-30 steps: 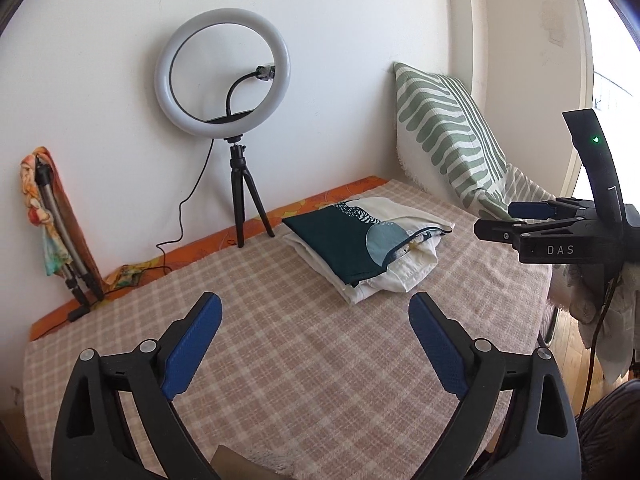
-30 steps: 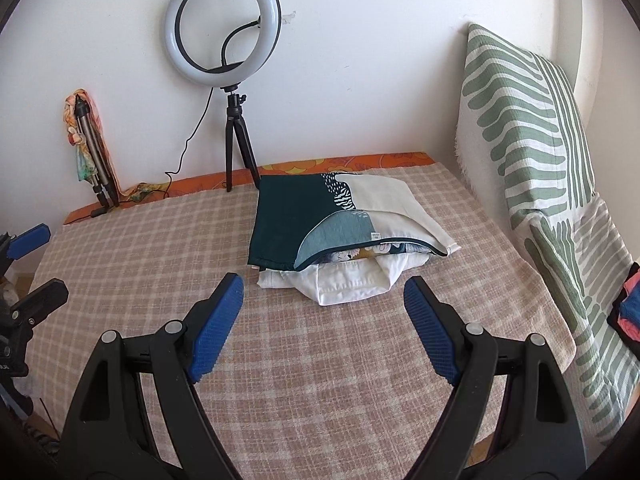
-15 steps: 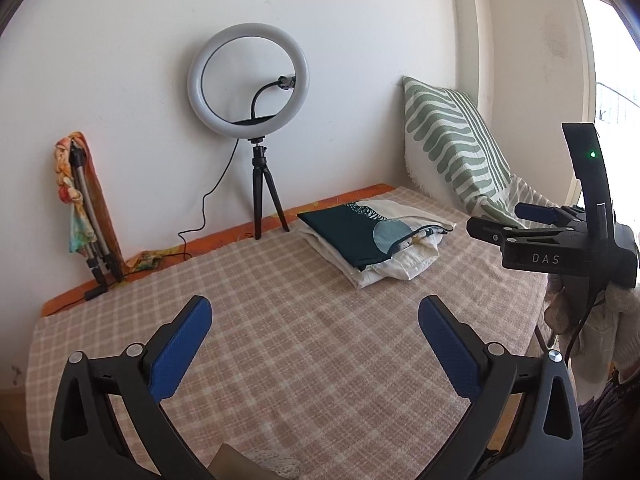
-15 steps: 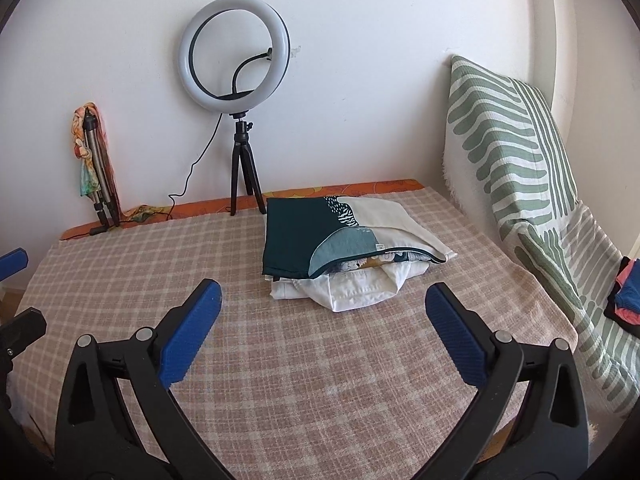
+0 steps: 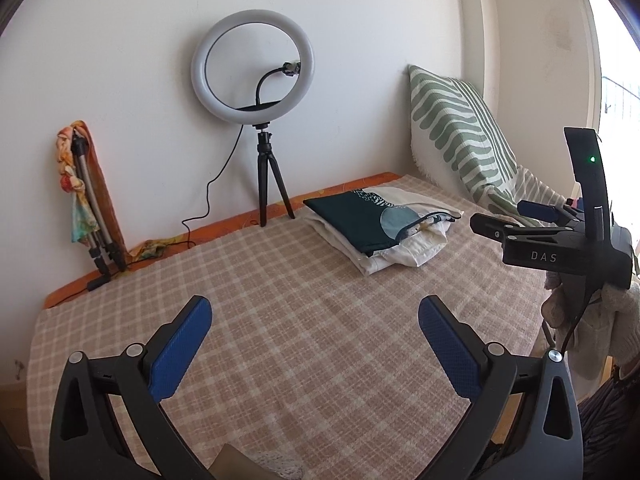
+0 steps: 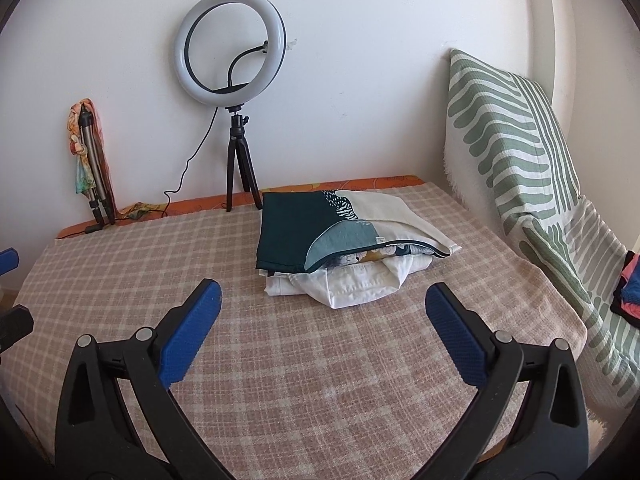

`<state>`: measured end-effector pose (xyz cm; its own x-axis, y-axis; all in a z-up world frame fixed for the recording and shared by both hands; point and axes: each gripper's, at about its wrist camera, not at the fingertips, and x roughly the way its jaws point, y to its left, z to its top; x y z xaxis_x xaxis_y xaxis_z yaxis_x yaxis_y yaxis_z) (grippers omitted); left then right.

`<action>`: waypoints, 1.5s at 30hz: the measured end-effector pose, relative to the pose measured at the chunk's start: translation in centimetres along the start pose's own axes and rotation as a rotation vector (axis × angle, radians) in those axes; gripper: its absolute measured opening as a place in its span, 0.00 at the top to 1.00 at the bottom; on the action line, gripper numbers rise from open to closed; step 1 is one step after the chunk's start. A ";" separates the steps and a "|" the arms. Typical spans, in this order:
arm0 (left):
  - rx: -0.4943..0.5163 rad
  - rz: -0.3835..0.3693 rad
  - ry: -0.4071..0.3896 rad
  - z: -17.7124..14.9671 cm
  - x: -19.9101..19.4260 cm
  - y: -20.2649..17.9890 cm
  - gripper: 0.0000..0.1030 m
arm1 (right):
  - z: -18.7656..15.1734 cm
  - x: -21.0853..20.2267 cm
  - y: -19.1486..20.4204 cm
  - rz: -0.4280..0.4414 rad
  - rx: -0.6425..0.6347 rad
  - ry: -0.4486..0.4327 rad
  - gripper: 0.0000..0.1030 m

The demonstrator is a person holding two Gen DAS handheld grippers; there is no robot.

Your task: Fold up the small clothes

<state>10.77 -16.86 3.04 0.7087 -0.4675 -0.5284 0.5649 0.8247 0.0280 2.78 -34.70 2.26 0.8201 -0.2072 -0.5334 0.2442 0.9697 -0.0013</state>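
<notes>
Both tools have drawn back over the last second; the stack of folded clothes (image 6: 352, 256) now lies farther ahead of our right gripper (image 6: 322, 316), well apart from it, on the checked cloth (image 6: 280, 380); right jaws spread wide, holding nothing; left gripper (image 5: 314, 332) likewise spread and empty, the stack ahead and to its right; we judge this stack finished and the retreat a move toward fetching another garment; ring light (image 6: 230, 48) stands beyond.
</notes>
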 end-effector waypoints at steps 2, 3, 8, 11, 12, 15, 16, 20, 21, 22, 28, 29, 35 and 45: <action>0.005 0.004 0.000 0.0 0.0 -0.1 0.00 | -0.1 0.0 -0.1 0.004 0.014 0.003 0.00; 0.005 0.004 0.000 -0.1 0.0 0.0 0.00 | -0.1 0.0 -0.2 0.001 0.018 0.002 0.00; 0.004 0.007 -0.001 -0.1 -0.1 0.0 0.00 | 0.0 0.1 -0.4 -0.001 0.033 0.002 0.00; -0.005 0.007 0.000 0.0 -0.1 0.2 0.00 | 0.0 0.1 -0.5 -0.002 0.042 0.007 0.00; -0.009 0.007 0.001 0.0 -0.2 0.3 0.00 | -0.1 0.2 -0.6 -0.001 0.048 0.009 0.00; -0.006 0.009 0.002 -0.1 -0.2 0.3 0.00 | 0.0 0.3 -0.9 0.004 0.065 0.013 0.00; -0.003 0.010 0.002 -0.1 -0.2 0.3 0.00 | 0.0 0.3 -0.9 0.004 0.068 0.013 0.00; -0.005 0.009 0.003 -0.1 -0.2 0.2 0.00 | 0.0 0.4 -1.0 0.006 0.063 0.011 0.00; -0.006 0.009 0.003 -0.1 -0.2 0.2 0.00 | 0.0 0.5 -1.0 0.005 0.061 0.012 0.00; -0.007 0.010 0.004 -0.1 -0.2 0.2 0.00 | 0.0 0.5 -1.0 0.006 0.060 0.013 0.00; -0.003 0.008 0.004 -0.1 -0.1 0.2 0.00 | -0.1 0.5 -0.7 0.008 0.053 0.019 0.00; -0.003 0.008 0.005 -0.2 -0.1 0.2 0.00 | -0.2 0.5 -0.6 0.008 0.052 0.020 0.00; -0.003 0.010 0.003 -0.1 -0.1 0.2 0.00 | -0.3 0.5 -0.3 0.011 0.055 0.024 0.00; -0.011 0.009 0.013 -0.4 -0.1 0.3 0.00 | -0.5 0.6 -0.5 0.020 0.084 0.039 0.00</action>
<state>10.67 -16.46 2.82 0.7084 -0.4555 -0.5391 0.5532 0.8327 0.0234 2.86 -35.20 1.54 0.8046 -0.1811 -0.5655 0.2720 0.9590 0.0798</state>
